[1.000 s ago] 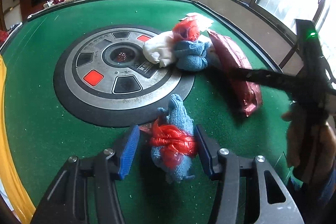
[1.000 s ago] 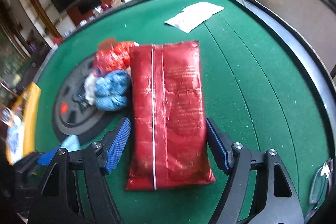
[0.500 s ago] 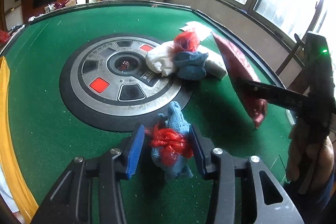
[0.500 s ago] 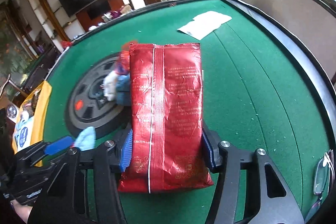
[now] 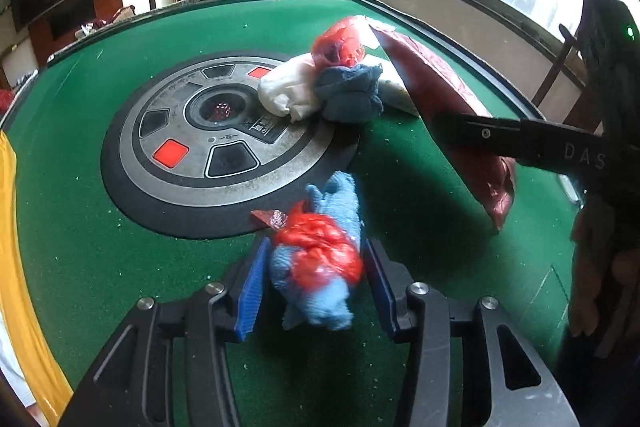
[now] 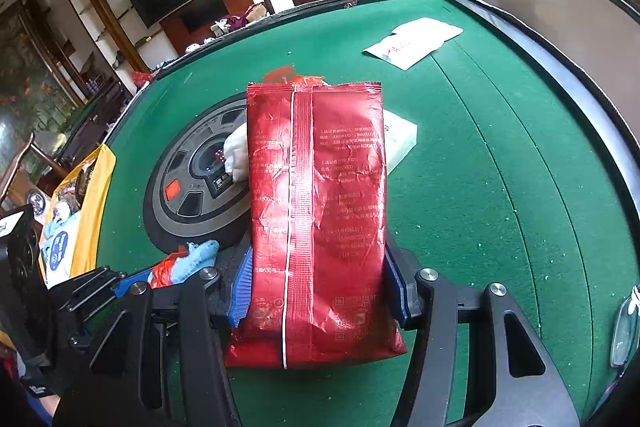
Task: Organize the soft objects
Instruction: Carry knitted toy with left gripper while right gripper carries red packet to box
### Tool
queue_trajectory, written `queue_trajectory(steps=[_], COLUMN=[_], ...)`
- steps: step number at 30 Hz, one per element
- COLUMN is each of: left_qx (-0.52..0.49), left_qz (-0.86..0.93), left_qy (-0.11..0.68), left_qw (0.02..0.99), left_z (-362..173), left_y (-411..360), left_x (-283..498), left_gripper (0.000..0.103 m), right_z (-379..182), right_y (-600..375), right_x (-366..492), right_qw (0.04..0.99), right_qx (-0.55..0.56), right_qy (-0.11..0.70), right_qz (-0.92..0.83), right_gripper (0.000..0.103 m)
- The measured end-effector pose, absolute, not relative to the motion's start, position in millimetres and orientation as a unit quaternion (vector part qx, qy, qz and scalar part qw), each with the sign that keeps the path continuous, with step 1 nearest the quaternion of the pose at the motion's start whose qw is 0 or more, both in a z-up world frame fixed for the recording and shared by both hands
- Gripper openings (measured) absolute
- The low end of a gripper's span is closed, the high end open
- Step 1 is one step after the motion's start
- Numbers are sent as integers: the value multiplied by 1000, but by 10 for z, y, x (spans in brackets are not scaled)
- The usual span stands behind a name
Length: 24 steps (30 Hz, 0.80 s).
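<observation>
A green felt table (image 5: 80, 131) carried a round grey centre console (image 5: 192, 135) as its landmark. On the console's far right edge a heap of soft items (image 5: 332, 83) blocked passage. Beyond that heap, a white paper packet (image 6: 412, 41) lay on open felt. Left of the console, a yellow bag (image 6: 86, 211) lined the table edge. The felt right of the console lay open.

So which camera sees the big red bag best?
The right wrist view: the red bag fills the middle, flat-on, with its seam and print showing, clamped in the right gripper. The left wrist view catches it only edge-on, lifted off the table and partly behind the gripper's finger.
</observation>
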<state>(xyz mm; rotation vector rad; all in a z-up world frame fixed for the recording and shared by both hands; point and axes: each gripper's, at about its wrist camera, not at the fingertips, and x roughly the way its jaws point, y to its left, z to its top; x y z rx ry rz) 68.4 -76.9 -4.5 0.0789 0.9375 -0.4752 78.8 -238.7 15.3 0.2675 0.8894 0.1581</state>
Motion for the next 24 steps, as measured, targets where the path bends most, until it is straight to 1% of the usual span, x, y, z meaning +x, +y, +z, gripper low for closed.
queue_trajectory(steps=[1,13,24], left_qx=[30,-10,-54], left_qz=[-229,-215,-185], left_qy=[448,418,361], left_qw=[864,883,912], left_z=[-39,147,527], left_y=[-750,-506,-15], left_x=[686,704,662], left_gripper=[38,38,38], right_z=[159,238,307], right_y=[-2384,-2107,-1893], right_x=[780,688,590], right_qw=[891,899,902], right_qx=[129,103,90], right_qy=[428,407,380], right_qz=[77,127,181], right_gripper=[54,54,54])
